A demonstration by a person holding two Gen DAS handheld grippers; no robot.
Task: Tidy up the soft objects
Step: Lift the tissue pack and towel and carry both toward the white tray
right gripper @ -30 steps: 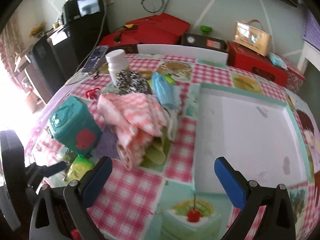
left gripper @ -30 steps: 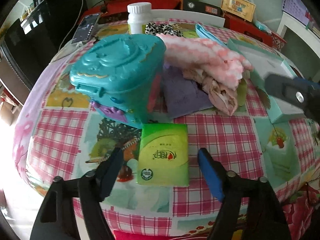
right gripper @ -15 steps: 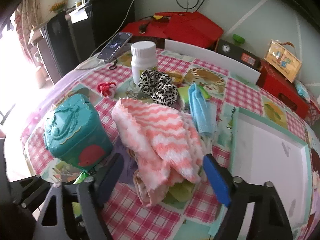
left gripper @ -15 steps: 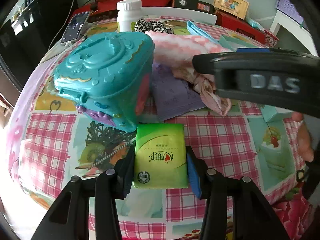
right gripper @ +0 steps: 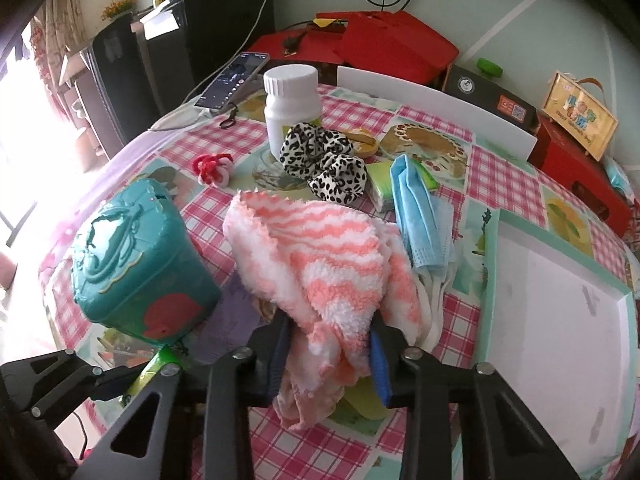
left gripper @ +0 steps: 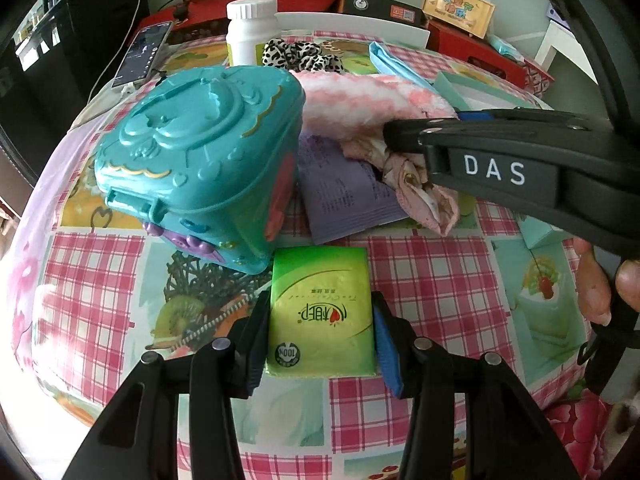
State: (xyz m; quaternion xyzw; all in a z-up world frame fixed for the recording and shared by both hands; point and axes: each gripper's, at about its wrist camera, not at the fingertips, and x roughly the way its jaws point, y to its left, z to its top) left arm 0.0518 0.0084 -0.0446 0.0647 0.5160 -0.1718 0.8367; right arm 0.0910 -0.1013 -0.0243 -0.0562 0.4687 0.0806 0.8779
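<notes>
Down in the left wrist view, the left claw is clenched on a flat green tissue packet that lies on the pink-checked table; its pads press the packet's two long sides. The packet's print shows a red heart logo beside characters I cannot read, and a round "100%" mark at its near end. Just beyond it stands a teal plastic toy case, with a purple printed packet to its right. Across the right side reaches the right claw, its black body lettered "DAS", biting into the cloth pile.

From the right wrist view, the right claw has just been closing and now pinches a fluffy pink-and-white striped towel between its pads. Behind the towel lie a leopard-print scrunchie, a blue face mask and a white lidded bottle. An empty mint-rimmed white tray sits at right.
</notes>
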